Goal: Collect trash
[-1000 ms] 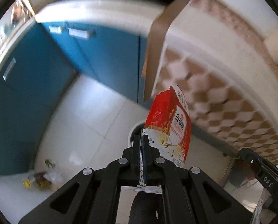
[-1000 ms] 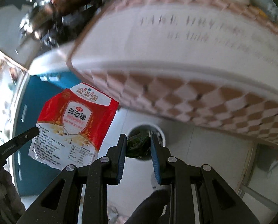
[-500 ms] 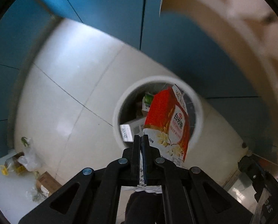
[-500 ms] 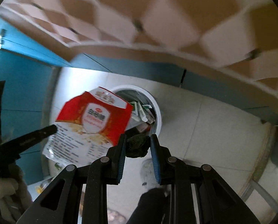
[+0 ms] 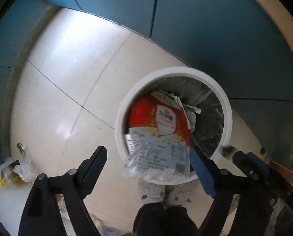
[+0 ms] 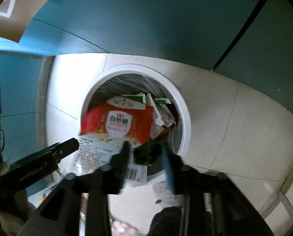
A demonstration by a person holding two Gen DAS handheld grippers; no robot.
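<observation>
A white round trash bin (image 5: 226, 106) (image 6: 185, 122) stands on the tiled floor, lined with a clear bag and holding several wrappers. The red and white sugar bag (image 5: 160, 129) (image 6: 117, 123) hangs loose, blurred, half inside the bin's mouth. My left gripper (image 5: 146, 153) is directly above it, jaws opening wide, touching nothing. My right gripper (image 6: 145, 151) hovers over the bin's near rim, jaws opening. A dark green crumpled wad (image 6: 146, 153) sits between them with a gap at each side. In the left wrist view the right gripper's fingers (image 5: 244, 163) show at the right.
Blue cabinet doors (image 5: 185, 19) stand close behind the bin. A plastic bag and small bottle (image 5: 18, 169) lie on the floor at the left. The person's grey slippers (image 5: 162, 192) stand just before the bin. A beige table edge (image 5: 264, 5) overhangs at top right.
Both grippers have dropped down to the bin. The left jaws sprang apart and released the sugar bag, which is falling in. The right jaws have widened around the green wad.
</observation>
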